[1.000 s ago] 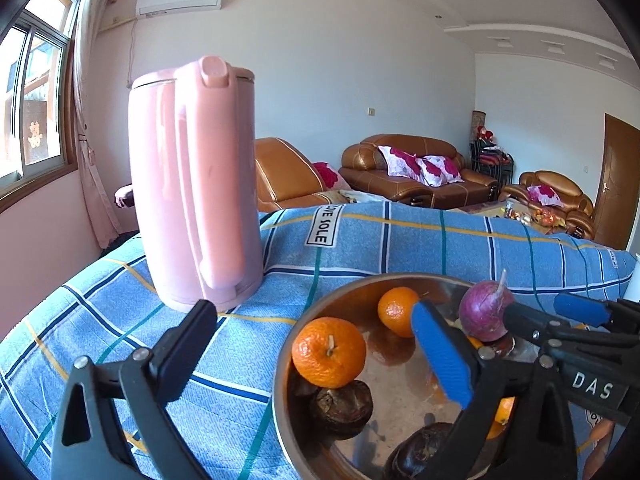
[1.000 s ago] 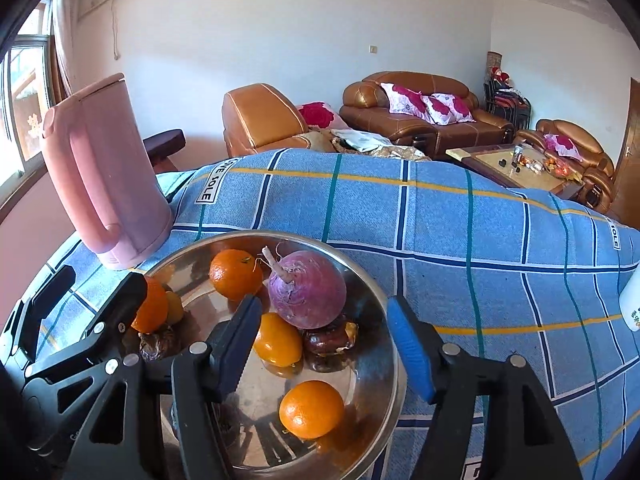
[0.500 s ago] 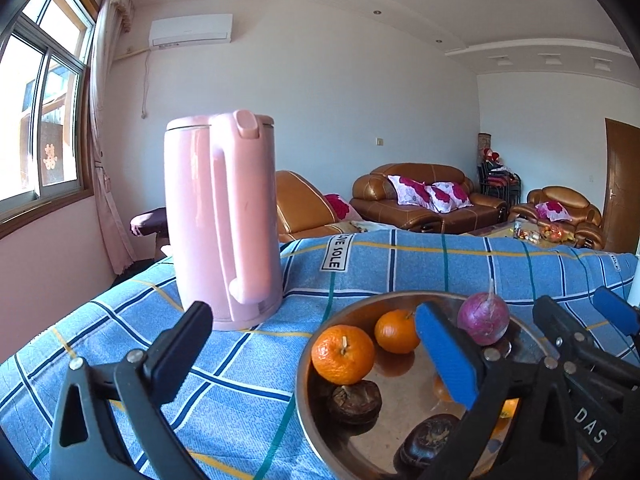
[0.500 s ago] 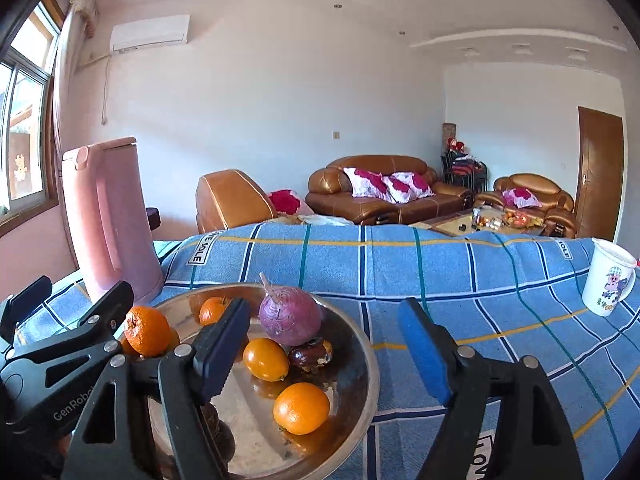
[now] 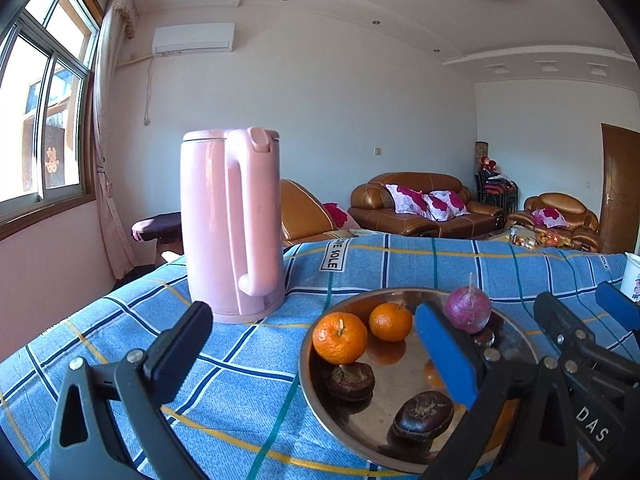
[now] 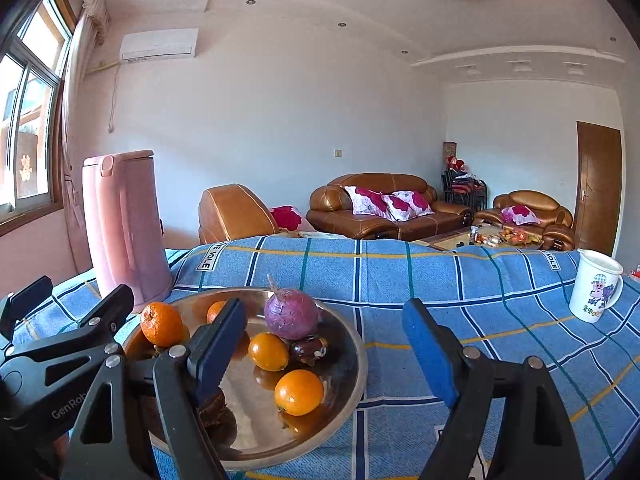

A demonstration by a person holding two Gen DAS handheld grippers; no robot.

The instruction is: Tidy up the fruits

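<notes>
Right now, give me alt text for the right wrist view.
A steel plate holding oranges and a purple onion sits on a blue plaid cloth, with the open, empty right claw over it. A pink kettle stands left, a white mug right.

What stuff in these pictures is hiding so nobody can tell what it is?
- Left wrist view: the mug is cut off by the right edge; only a sliver shows.
- Left wrist view: one orange fruit sits mostly behind the left gripper's blue finger.
- Right wrist view: a dark fruit in the metal bowl is largely covered by the right gripper's finger.
- Both views: items on the far coffee table are too small to name.
</notes>
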